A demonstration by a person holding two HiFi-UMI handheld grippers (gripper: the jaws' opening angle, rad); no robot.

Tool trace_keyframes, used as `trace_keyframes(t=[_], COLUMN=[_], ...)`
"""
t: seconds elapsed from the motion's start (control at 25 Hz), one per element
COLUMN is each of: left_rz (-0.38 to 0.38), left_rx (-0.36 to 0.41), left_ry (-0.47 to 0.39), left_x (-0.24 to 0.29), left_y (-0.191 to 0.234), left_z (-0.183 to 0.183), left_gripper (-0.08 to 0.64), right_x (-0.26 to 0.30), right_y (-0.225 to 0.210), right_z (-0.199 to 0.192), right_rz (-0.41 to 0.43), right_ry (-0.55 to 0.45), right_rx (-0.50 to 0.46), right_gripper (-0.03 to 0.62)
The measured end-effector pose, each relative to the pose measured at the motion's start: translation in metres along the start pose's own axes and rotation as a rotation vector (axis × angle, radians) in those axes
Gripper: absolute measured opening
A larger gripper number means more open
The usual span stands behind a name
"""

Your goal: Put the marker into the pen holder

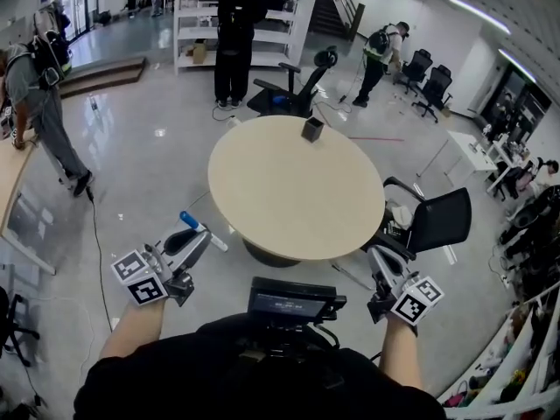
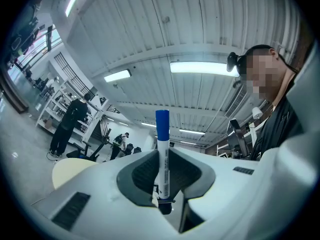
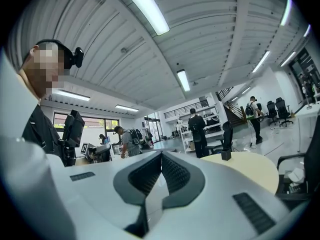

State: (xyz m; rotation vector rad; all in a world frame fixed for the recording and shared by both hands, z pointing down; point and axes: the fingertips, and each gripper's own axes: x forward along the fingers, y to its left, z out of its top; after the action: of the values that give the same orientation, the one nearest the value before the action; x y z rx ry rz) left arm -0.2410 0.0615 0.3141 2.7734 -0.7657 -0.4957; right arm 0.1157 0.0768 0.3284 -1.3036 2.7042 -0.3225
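My left gripper (image 1: 194, 237) is shut on a white marker with a blue cap (image 1: 202, 231), held below the near left edge of the round beige table (image 1: 289, 191). In the left gripper view the marker (image 2: 163, 164) stands upright between the jaws, cap on top, with the left gripper (image 2: 163, 184) pointing up at the ceiling. A small black pen holder (image 1: 311, 129) stands on the table's far side and shows again as the pen holder (image 3: 226, 155) in the right gripper view. My right gripper (image 1: 378, 254) hangs near the table's right front, and this right gripper (image 3: 161, 156) is shut on nothing.
A black office chair (image 1: 437, 220) stands at the table's right edge, another chair (image 1: 293, 90) behind it. People stand near the shelves (image 1: 234, 33), at the left (image 1: 39, 103) and at the back right (image 1: 381, 51). A cable (image 1: 96, 243) runs over the floor on the left.
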Motion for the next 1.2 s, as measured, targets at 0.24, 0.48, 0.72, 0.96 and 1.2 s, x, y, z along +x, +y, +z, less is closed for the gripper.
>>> trace_keyframes(t=[0.24,0.48,0.72,0.96,1.2], left_rz=[0.083,0.151,0.197,0.202,0.158], left_rx=[0.043,0.085,0.117,0.109,0.06], left_ry=[-0.016,-0.041,0.005,0.034,0.045], left_x=[0.062,0.146,0.219,0.258,0.279], left_y=[0.02,0.019,0.022,0.041,0.093], left_z=[-0.002,-0.003,-0.022,-0.026,-0.027], left_gripper=[0.063,0.063,0.063,0.063,0.063], right_x=[0.04,0.064,0.07,0.081,0.115], right_y=[-0.083,-0.168,-0.249,-0.294,-0.309], right_z=[0.016,0.056,0.06,0.053,0.053], right_rz=[0.089,0.191,0.222,0.215,0.171], right_ry=[-0.01,-0.009,-0.009,-0.008,0.011], right_rx=[0.016,-0.01,0.061,0.115,0.116], right_gripper=[0.005,0.005,0.005,0.005,0.005])
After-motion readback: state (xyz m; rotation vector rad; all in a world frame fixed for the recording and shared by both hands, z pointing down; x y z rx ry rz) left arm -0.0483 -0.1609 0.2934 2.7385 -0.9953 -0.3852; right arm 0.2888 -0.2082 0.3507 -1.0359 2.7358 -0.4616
